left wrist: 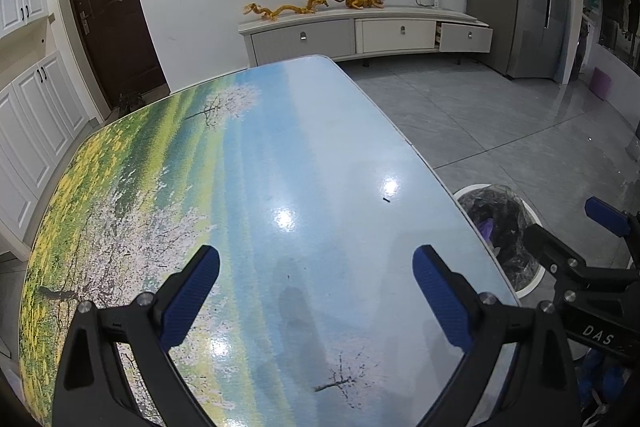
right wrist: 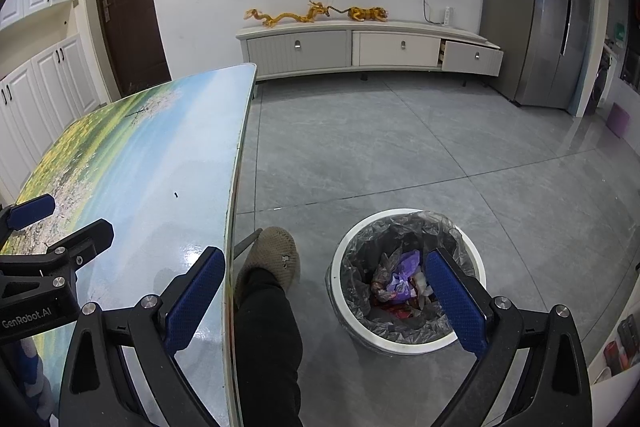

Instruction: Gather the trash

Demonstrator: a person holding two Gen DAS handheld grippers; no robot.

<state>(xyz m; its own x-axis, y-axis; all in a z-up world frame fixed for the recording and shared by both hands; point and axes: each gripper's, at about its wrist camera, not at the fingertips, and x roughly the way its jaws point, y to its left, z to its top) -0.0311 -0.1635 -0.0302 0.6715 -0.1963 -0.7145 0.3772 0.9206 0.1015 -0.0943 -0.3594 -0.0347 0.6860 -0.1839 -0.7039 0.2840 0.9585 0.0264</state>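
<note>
A white trash bin [right wrist: 408, 341] with a clear plastic liner stands on the floor right of the table; crumpled purple and red wrappers [right wrist: 400, 283] lie inside it. It also shows in the left wrist view [left wrist: 500, 231]. My left gripper [left wrist: 316, 287] is open and empty above the table [left wrist: 280, 167], which has a landscape print top. A tiny dark speck [left wrist: 386, 199] lies on the table. My right gripper [right wrist: 324, 291] is open and empty, held above the floor between the table edge and the bin.
The person's leg and beige slipper [right wrist: 272, 259] rest by the table edge. A white TV cabinet [right wrist: 360, 47] with one drawer ajar, a wall TV, a brown door [left wrist: 112, 15], white cupboards and a grey fridge [right wrist: 560, 15] ring the grey tiled floor.
</note>
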